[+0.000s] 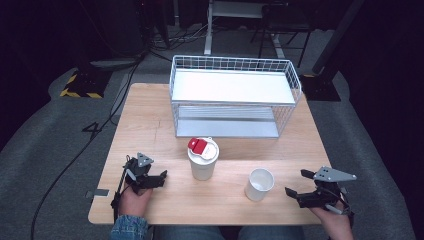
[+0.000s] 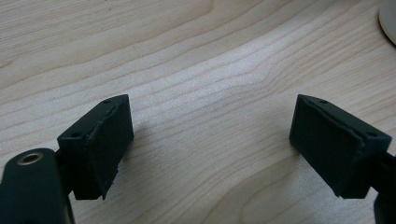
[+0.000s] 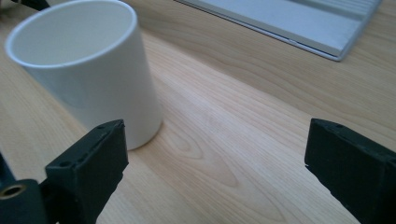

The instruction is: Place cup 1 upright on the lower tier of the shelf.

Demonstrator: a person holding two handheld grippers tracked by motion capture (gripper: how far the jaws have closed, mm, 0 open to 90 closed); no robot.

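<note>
With my right tool (image 1: 296,184) spread and empty just beside the open white cup (image 1: 259,184) standing near the bench's (image 1: 150,120) front edge, I judged it light, smooth and easily crushed, best pinched gently across the wall below the rim.

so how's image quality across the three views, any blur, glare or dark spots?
High view: table evenly lit, surroundings near black, slightly soft. Left gripper view: bright sheen on the wood between the jaws, grain sharp. Right gripper view: open white cup sharp, the rack's base shelf soft.
</note>
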